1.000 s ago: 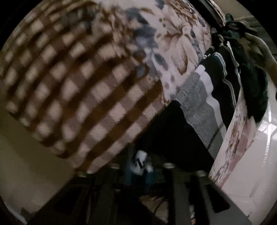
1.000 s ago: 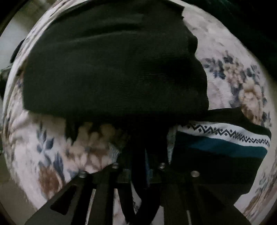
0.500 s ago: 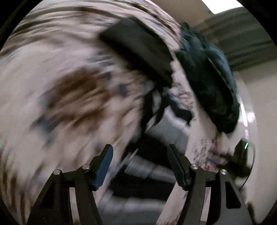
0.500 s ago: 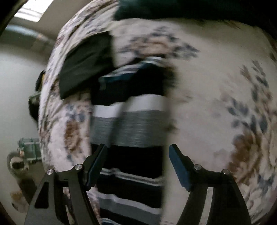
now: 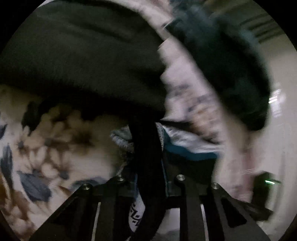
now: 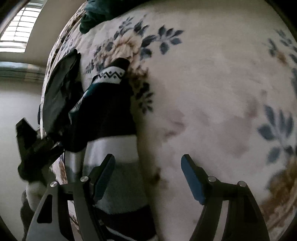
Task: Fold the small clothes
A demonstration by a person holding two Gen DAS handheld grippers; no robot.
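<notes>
A striped sock, black, white, grey and teal with a zigzag band (image 6: 109,103), lies on the floral blanket (image 6: 213,92). My left gripper (image 5: 148,166) is shut on the sock's black ribbed edge (image 5: 146,148), with a folded black garment (image 5: 79,55) just beyond it. In the right wrist view the left gripper (image 6: 55,144) grips the sock's left side. My right gripper (image 6: 148,172) is open and empty, its left finger over the sock's white and grey stripes.
A dark teal garment (image 5: 232,74) lies at the blanket's far edge, also seen in the right wrist view (image 6: 96,16). A black folded garment (image 6: 59,89) lies left of the sock. A window (image 6: 16,31) is at upper left.
My left gripper went from open to shut on the sock's black edge. My right gripper, shut on dark cloth a second ago, has stayed open and shifted right over the blanket.
</notes>
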